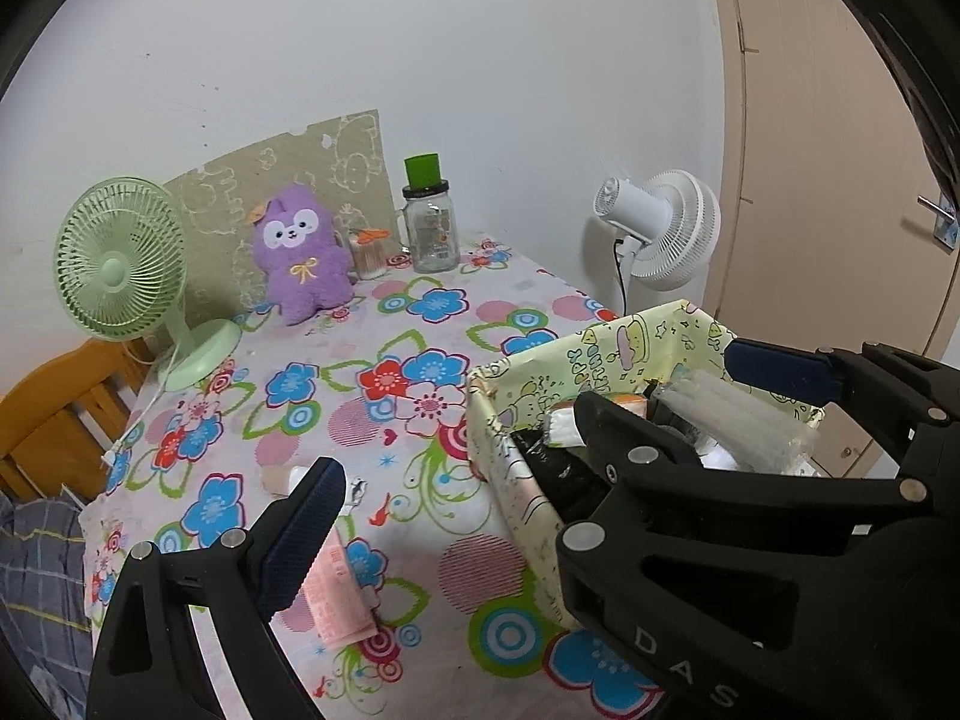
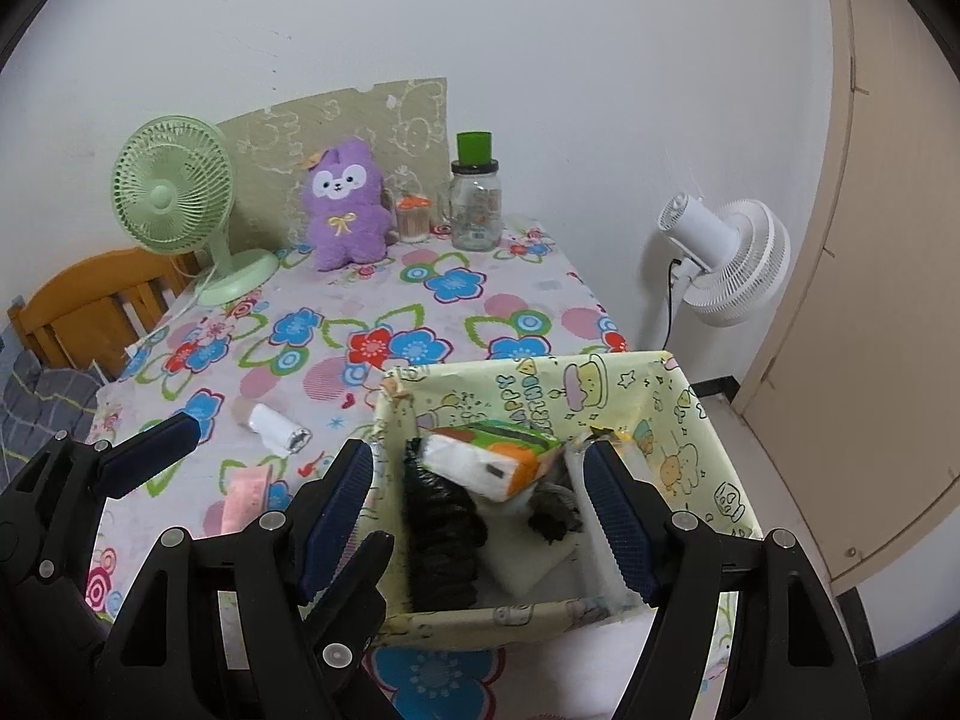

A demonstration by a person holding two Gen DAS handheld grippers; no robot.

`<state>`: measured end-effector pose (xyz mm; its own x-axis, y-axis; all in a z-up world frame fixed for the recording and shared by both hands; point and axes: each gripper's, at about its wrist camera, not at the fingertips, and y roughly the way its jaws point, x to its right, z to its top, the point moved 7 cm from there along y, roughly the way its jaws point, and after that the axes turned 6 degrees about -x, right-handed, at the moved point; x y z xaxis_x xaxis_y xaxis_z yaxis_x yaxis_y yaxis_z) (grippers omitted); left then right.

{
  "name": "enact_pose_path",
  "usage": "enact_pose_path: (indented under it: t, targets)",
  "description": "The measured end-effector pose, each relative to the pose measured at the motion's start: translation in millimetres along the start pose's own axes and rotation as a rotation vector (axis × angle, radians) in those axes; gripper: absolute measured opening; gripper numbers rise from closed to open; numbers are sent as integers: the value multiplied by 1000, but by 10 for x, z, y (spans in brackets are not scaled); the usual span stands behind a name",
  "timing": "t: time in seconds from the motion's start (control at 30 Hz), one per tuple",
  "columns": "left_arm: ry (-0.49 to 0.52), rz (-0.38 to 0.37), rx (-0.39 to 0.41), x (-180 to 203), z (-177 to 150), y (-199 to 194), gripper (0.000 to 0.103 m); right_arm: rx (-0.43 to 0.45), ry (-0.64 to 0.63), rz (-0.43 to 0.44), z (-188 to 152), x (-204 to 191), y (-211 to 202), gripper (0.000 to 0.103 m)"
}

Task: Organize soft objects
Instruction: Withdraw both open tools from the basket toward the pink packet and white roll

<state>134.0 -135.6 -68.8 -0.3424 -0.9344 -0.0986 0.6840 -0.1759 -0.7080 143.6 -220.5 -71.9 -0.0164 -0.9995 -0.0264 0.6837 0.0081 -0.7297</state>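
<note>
Grippers first: the right hand-held gripper (image 2: 477, 519) hangs over the box (image 2: 696, 420), its jaws spread wide and holding nothing; one finger sits just outside the box's left wall, the other reaches down inside near the right wall. A tissue pack (image 2: 489, 456) lies between them atop a black bundle (image 2: 441, 534), and I cannot tell whether either finger touches anything. The left hand-held gripper (image 1: 534, 414) is likewise wide open and empty, with one pad low over a pink packet (image 1: 339, 594) on the surface (image 1: 420, 324) and the other above the box's far rim.

Judging by this, the step in hand is a drop into the box, with soft things partly gathered. Left out on the surface are the pink packet, a white roll (image 2: 279, 429) beside it, and a purple plush (image 2: 347, 204) well apart at the back, by the green fan (image 2: 180, 192) and jar (image 2: 476, 201). The next move likely calls for lowering the left jaws around the packet, which lies flat and thin, so a pinch from its edges seems wise.
</note>
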Motion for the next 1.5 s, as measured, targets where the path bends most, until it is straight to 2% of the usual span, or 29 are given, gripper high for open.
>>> enact_pose_path:
  t: [0.8, 1.5]
  targets:
    - [-30, 55, 24, -334, -233, -273, 96, 34, -44, 41, -114, -448, -224, 77]
    - [-86, 86, -14, -725, -421, -96, 96, 7, -90, 95, -161, -862, 19, 77]
